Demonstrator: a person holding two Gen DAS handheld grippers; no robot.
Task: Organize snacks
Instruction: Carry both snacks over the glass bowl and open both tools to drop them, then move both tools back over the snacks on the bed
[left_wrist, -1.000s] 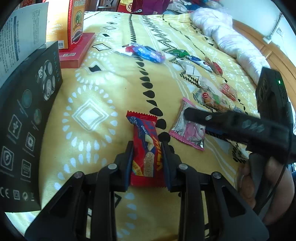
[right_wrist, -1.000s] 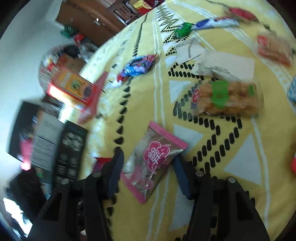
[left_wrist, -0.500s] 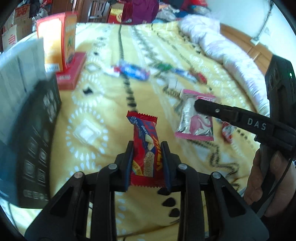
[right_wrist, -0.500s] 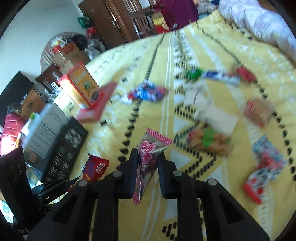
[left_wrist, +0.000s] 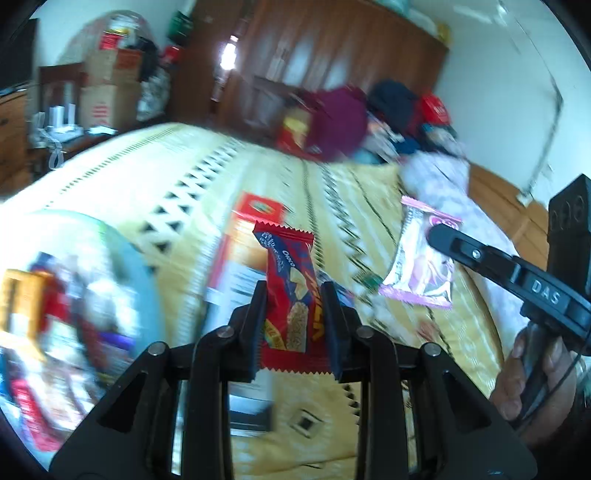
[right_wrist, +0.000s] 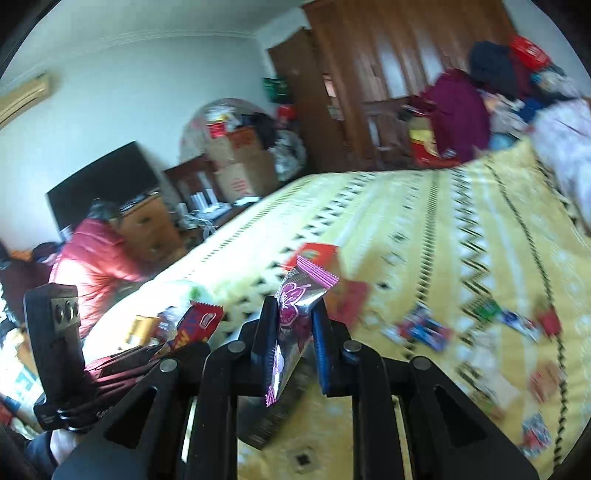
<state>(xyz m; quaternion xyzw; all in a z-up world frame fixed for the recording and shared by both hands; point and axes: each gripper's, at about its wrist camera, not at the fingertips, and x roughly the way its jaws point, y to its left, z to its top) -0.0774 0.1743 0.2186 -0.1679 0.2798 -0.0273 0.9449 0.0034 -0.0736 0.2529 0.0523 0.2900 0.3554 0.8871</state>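
So both snacks are off the bed now: a second ago the left gripper had the red chocolate bar pinned down on the yellow bedspread and the right gripper was only straddling the pink candy packet with its jaws wide. Now each gripper is clamped on its snack and lifted, with the cameras tilted up enough to see the wooden wardrobe at the top of the frame. In the left wrist view the bar sits dead centre, the packet hangs at right, and a clear bag of snacks fills the lower left, blurry. I'd guess that's where these are headed, so the carry part is underway. More loose snacks are scattered lower right in the right wrist view, so plenty left to sort.
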